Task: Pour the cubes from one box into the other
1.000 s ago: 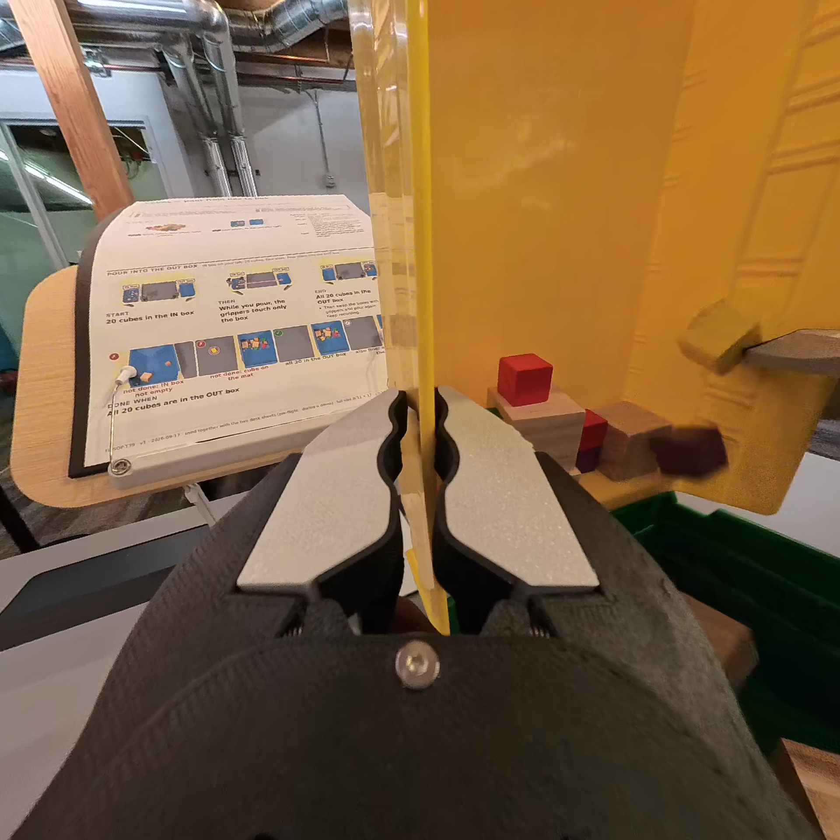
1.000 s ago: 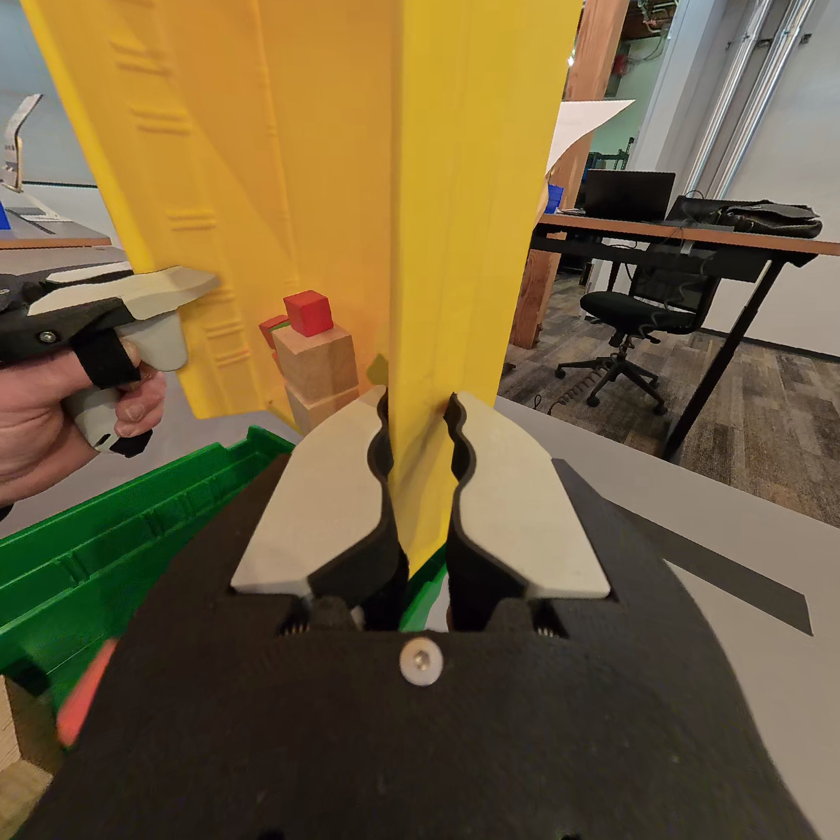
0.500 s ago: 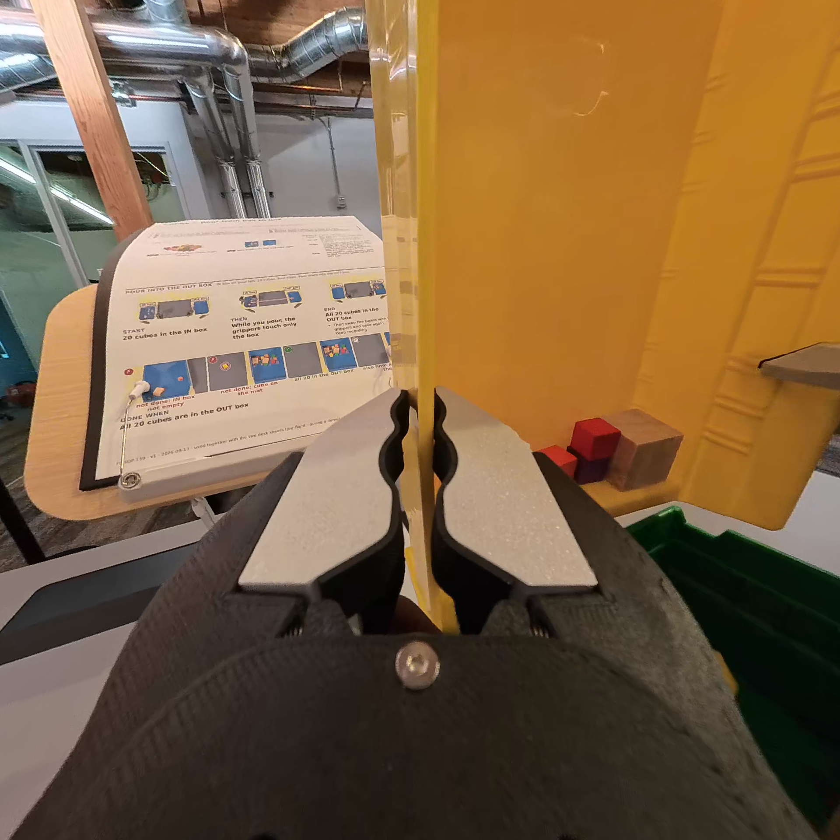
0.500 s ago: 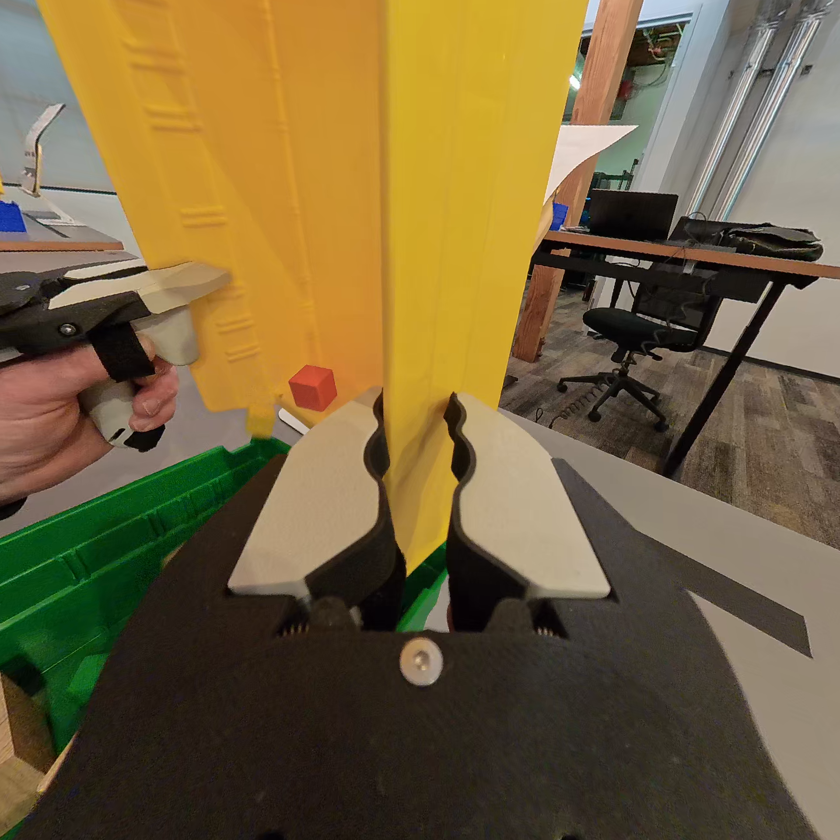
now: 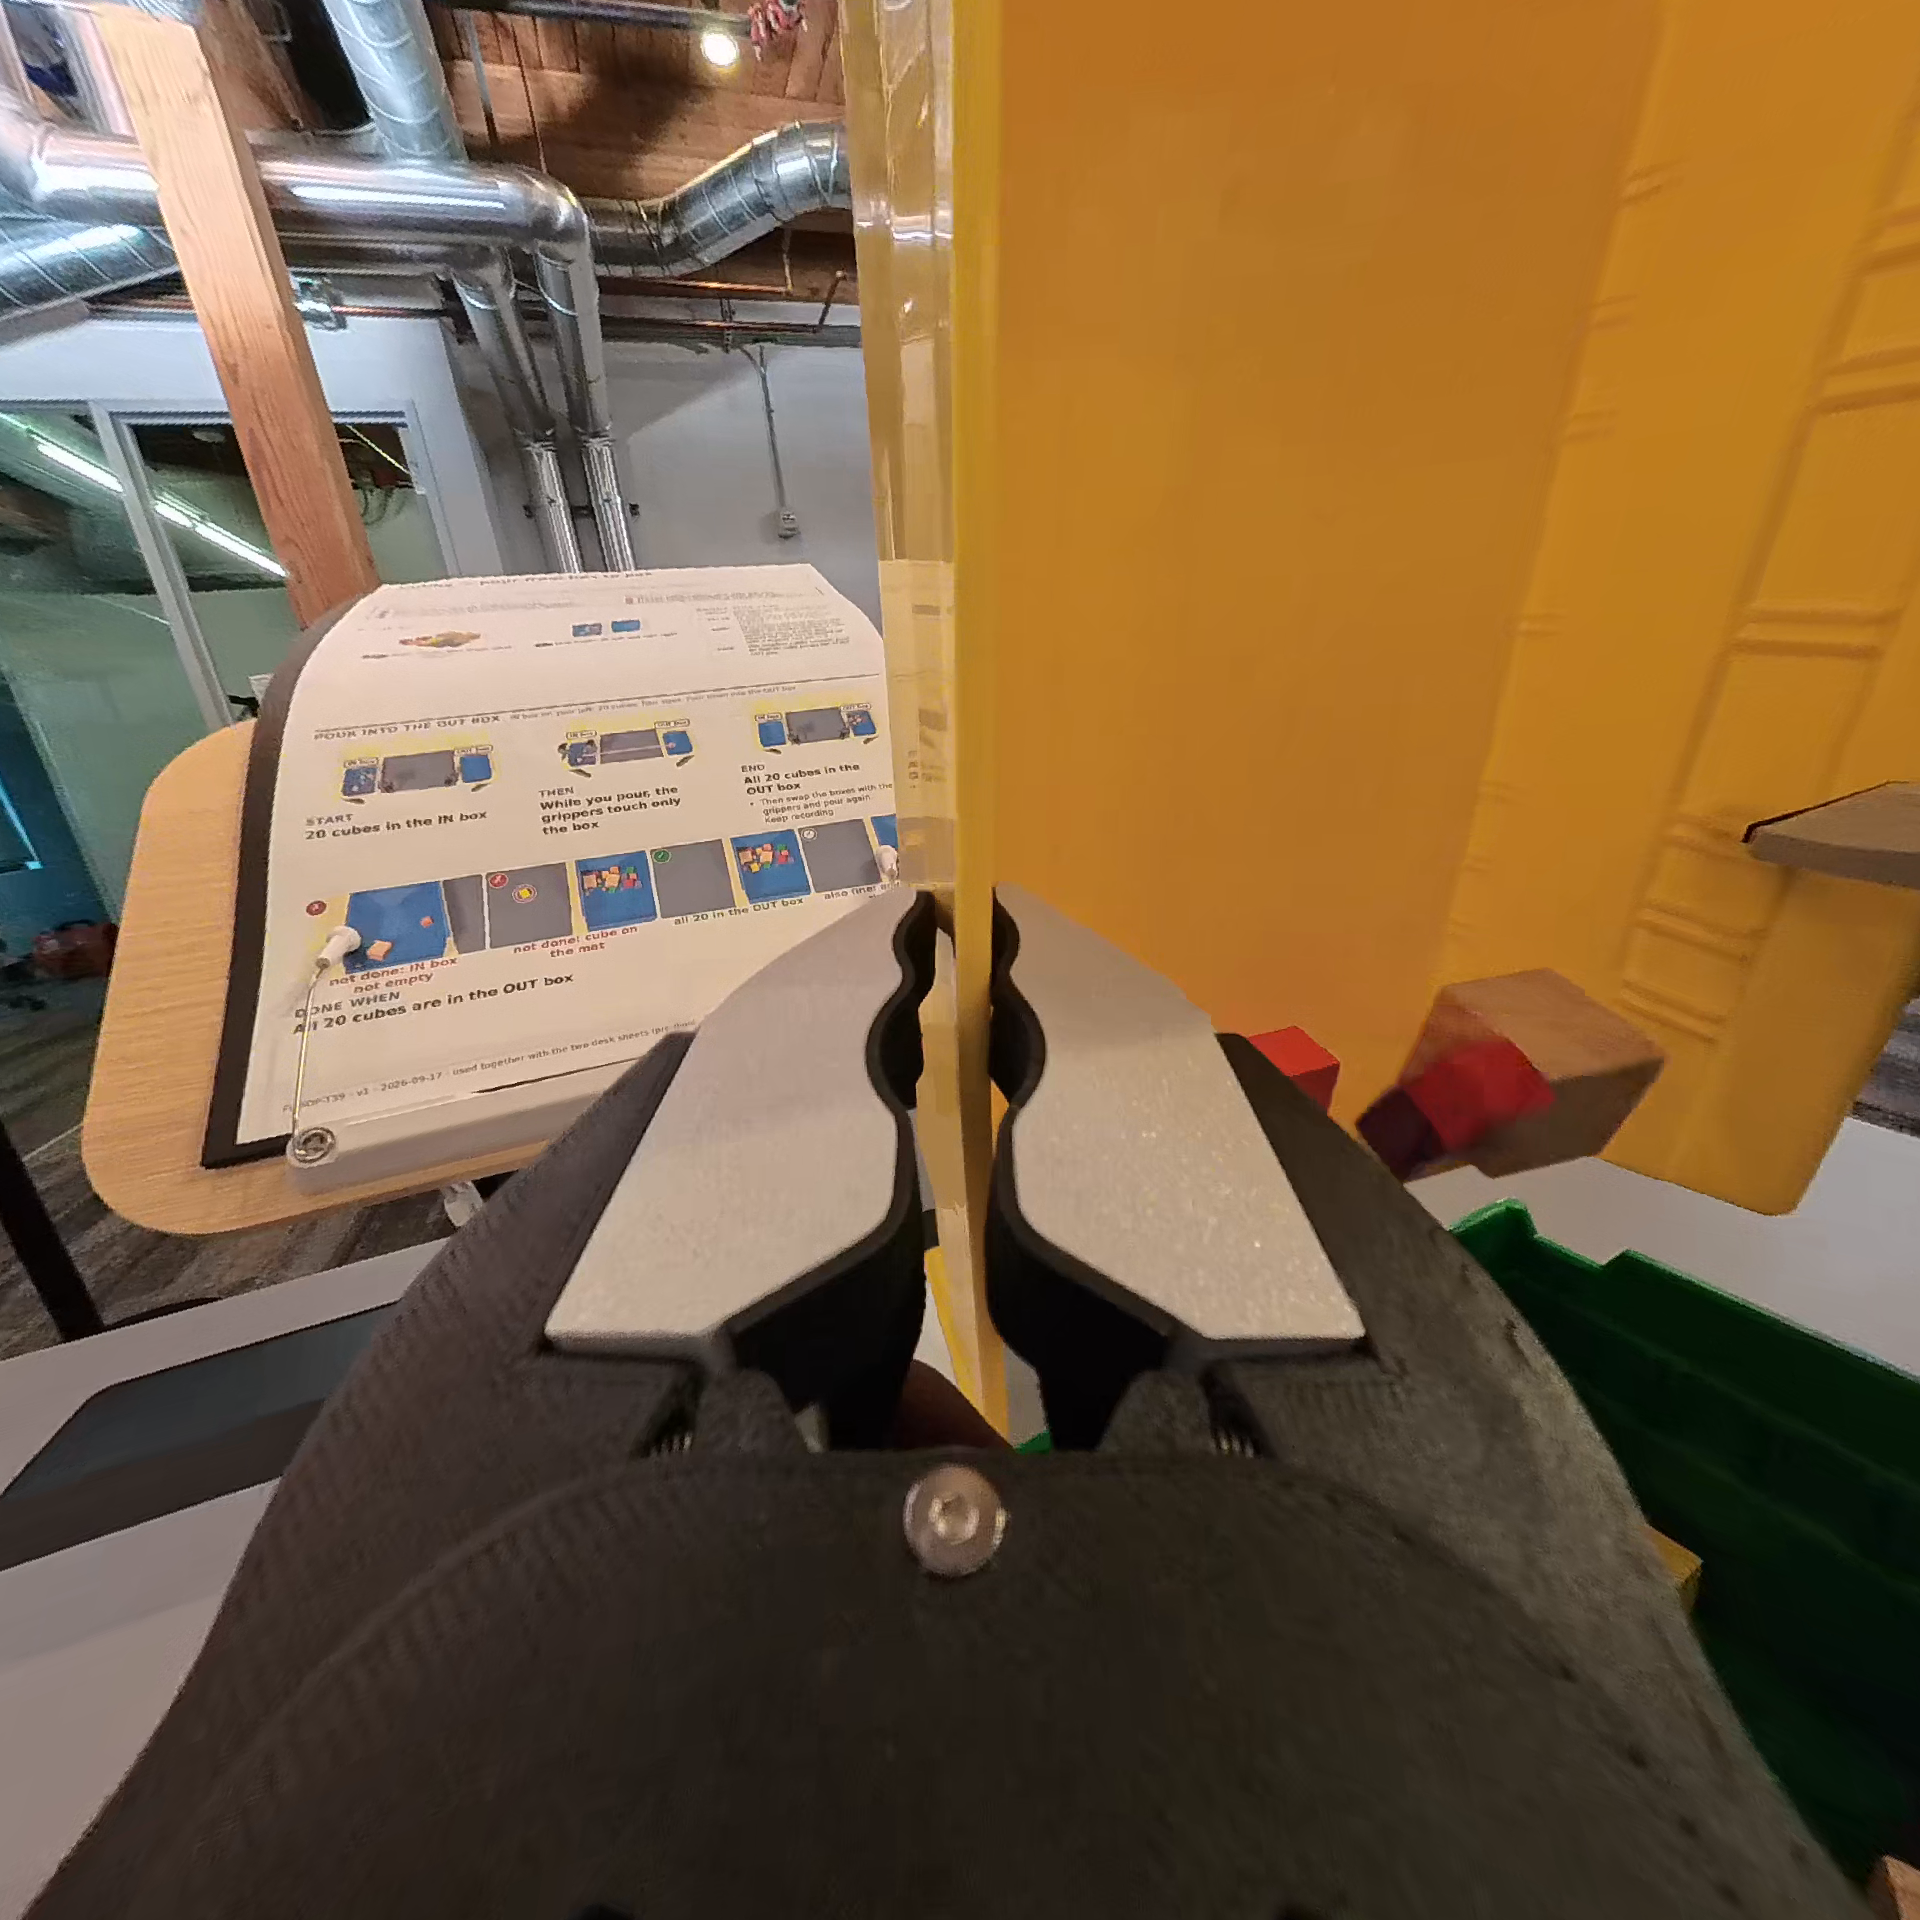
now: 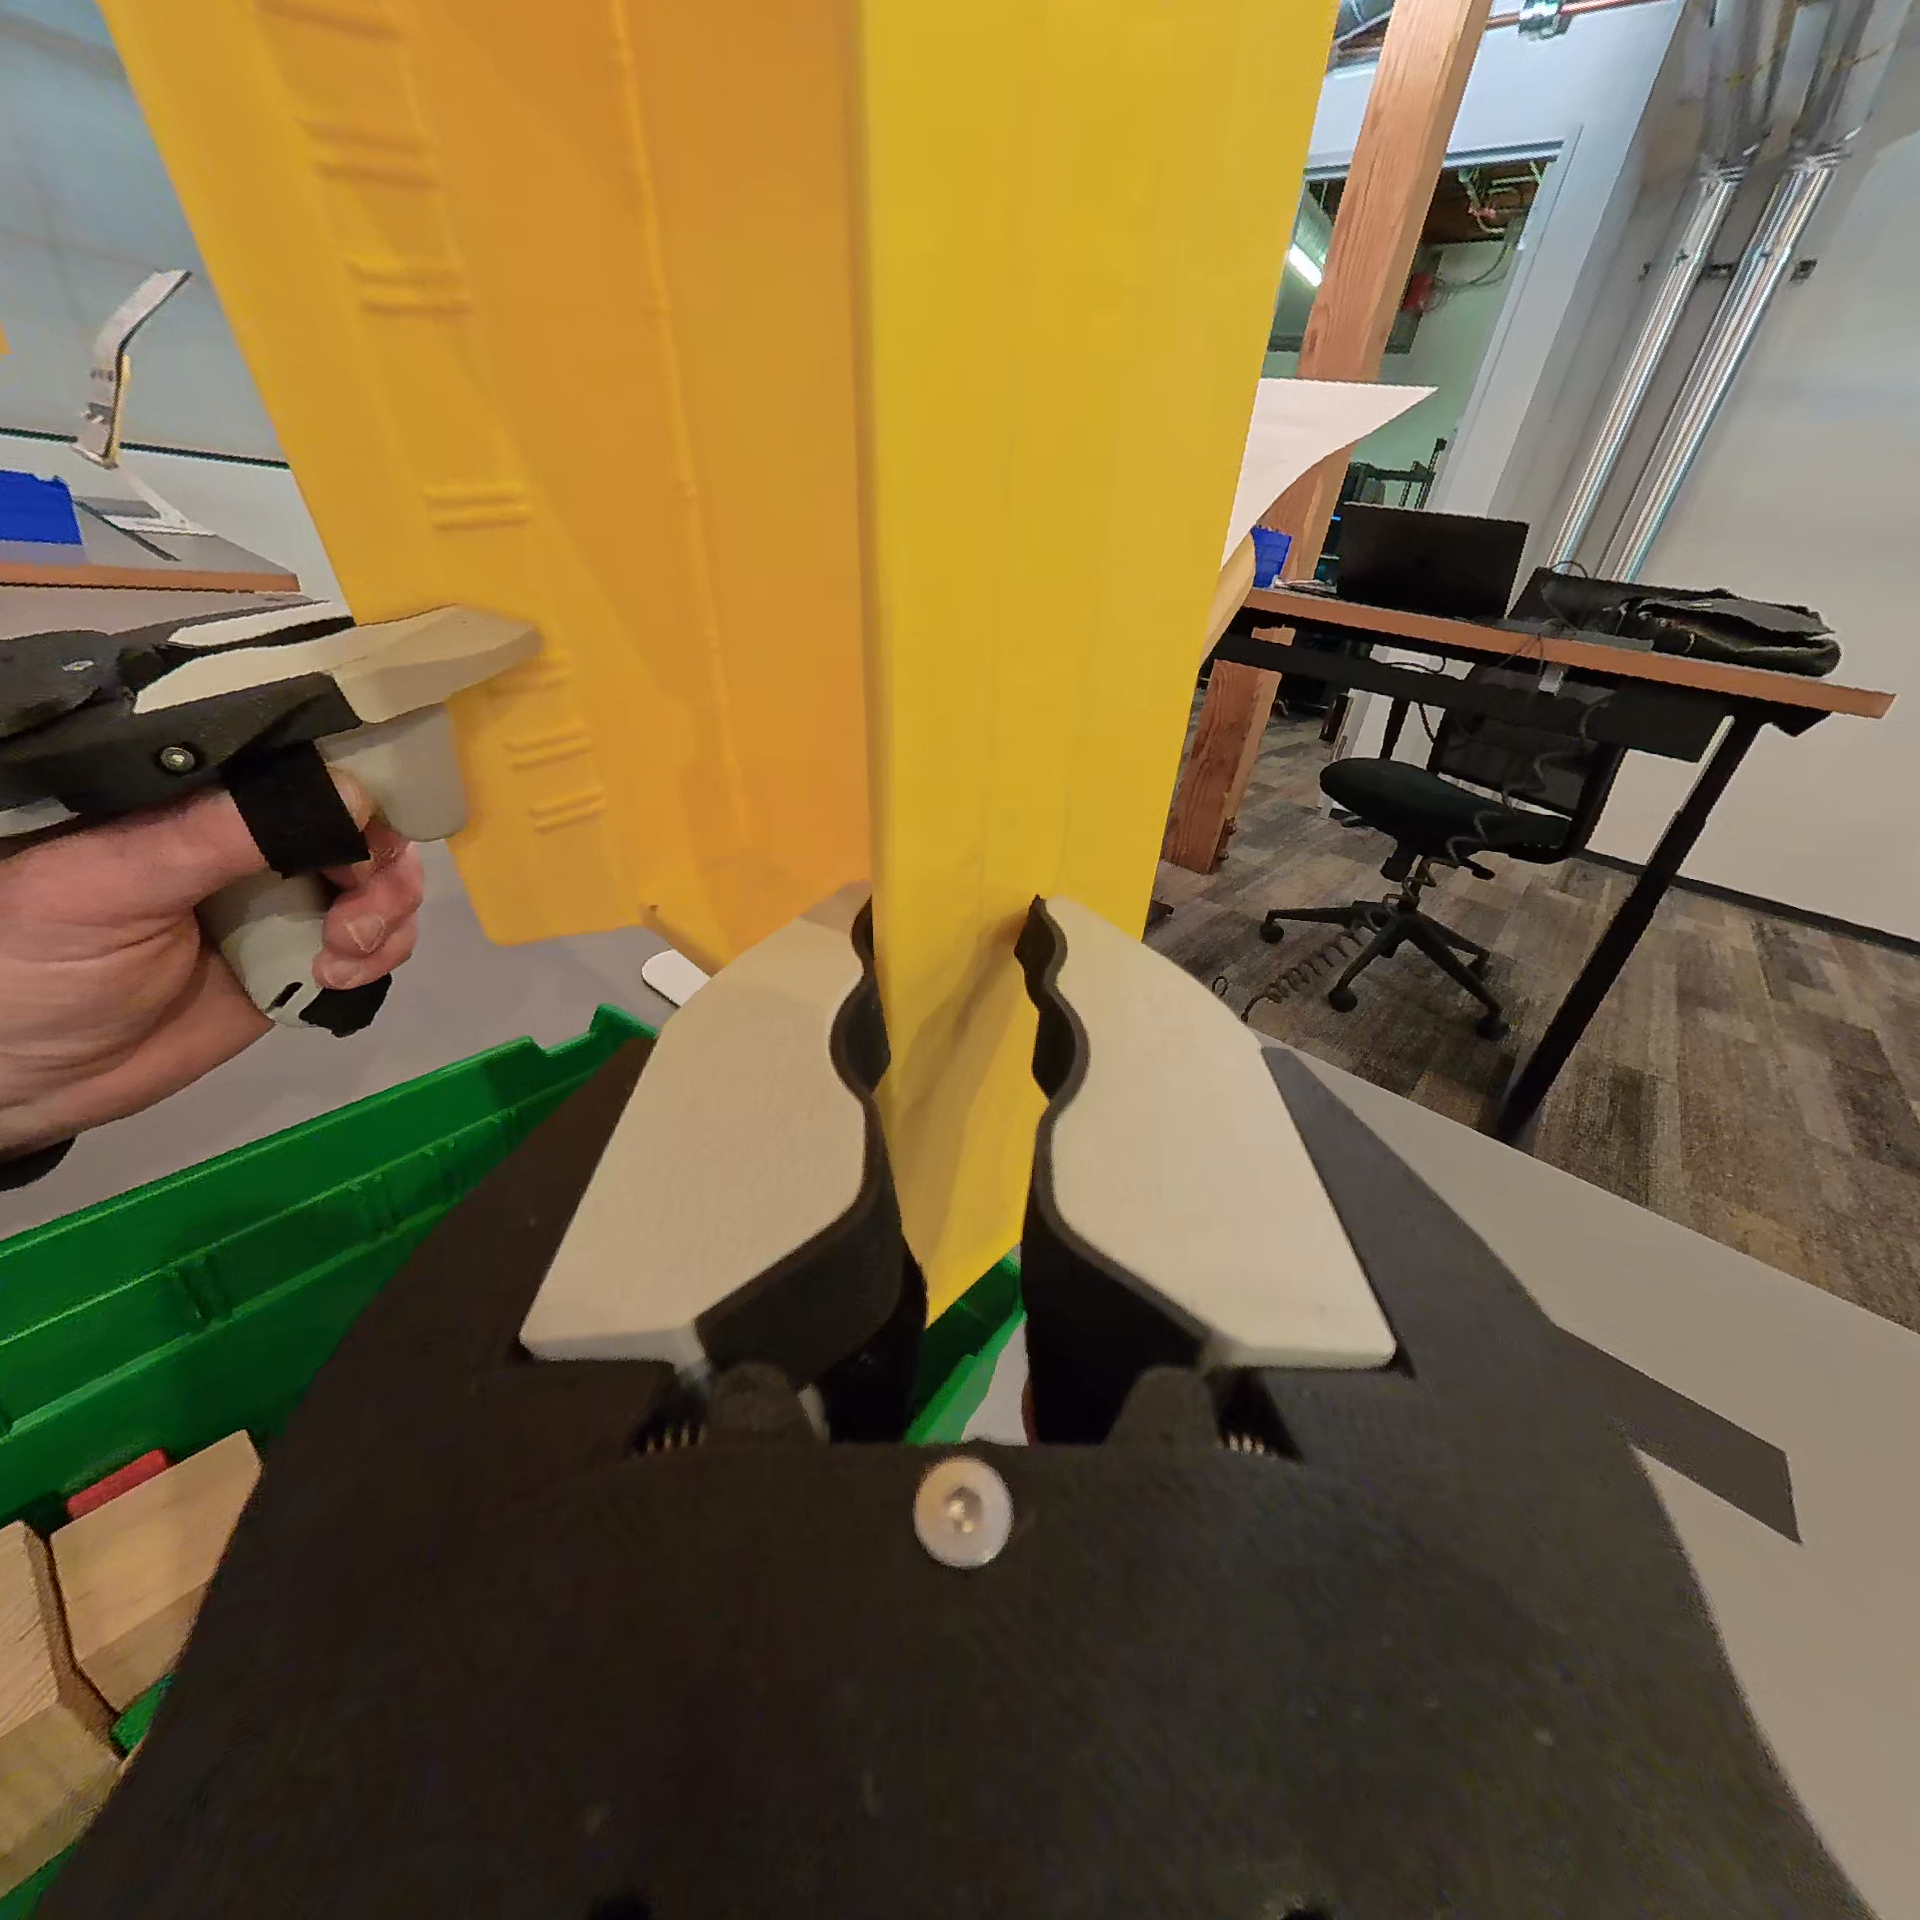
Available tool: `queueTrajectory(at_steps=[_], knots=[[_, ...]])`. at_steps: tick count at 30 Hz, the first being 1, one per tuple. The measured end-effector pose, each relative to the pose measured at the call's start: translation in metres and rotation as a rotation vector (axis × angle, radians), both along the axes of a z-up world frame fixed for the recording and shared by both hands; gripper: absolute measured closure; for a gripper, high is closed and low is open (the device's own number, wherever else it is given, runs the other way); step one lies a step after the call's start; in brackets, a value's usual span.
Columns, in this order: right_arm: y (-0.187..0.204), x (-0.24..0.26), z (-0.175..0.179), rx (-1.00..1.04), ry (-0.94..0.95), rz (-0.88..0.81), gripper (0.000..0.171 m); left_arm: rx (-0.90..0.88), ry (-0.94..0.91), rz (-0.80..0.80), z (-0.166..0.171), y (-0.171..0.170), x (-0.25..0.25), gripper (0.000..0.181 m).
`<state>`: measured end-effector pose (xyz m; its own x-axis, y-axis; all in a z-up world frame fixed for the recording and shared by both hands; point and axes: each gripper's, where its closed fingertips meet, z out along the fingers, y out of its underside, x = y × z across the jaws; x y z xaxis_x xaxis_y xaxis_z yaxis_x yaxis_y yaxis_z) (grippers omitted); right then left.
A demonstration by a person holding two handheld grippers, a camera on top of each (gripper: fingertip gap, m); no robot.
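I hold the yellow box [image 5: 1299, 520] tipped up steeply over the green box [image 5: 1714, 1403]. My left gripper [image 5: 961, 914] is shut on one yellow wall. My right gripper [image 6: 951, 920] is shut on the opposite wall of the yellow box [image 6: 675, 416]. A wooden cube [image 5: 1538, 1049], a blurred red cube [image 5: 1470, 1101] and a dark purple cube [image 5: 1392, 1127] are tumbling off the yellow box's lower edge. Another red cube [image 5: 1294, 1051] sits behind my finger. In the green box [image 6: 312, 1195] lie wooden cubes [image 6: 135, 1538] and a red cube [image 6: 114, 1475].
An instruction sheet on a wooden stand [image 5: 571, 831] stands beyond the grey table [image 5: 156, 1558]. The left gripper [image 6: 499, 644], held by a hand [image 6: 125, 935], shows in the right wrist view. A desk [image 6: 1558, 655] and an office chair [image 6: 1423, 821] are off to the right.
The yellow box has tipped up further. The stack of cubes at its lower end has slid out toward the green box, and the last few are now falling off the edge.
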<state>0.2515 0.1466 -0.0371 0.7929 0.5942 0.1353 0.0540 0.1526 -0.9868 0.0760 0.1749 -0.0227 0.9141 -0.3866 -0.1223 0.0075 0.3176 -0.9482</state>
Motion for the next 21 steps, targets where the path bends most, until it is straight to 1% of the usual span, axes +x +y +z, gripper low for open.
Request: queueTrajectory(at_steps=[15, 21], knots=[[-0.009, -0.003, 0.019, 0.02, -0.025, -0.008, 0.151, -0.004, -0.015, -0.008, 0.011, -0.002, -0.003, 0.174], [-0.018, -0.02, 0.039, 0.027, -0.075, -0.016, 0.151, -0.007, 0.037, 0.018, 0.029, -0.006, -0.02, 0.176]])
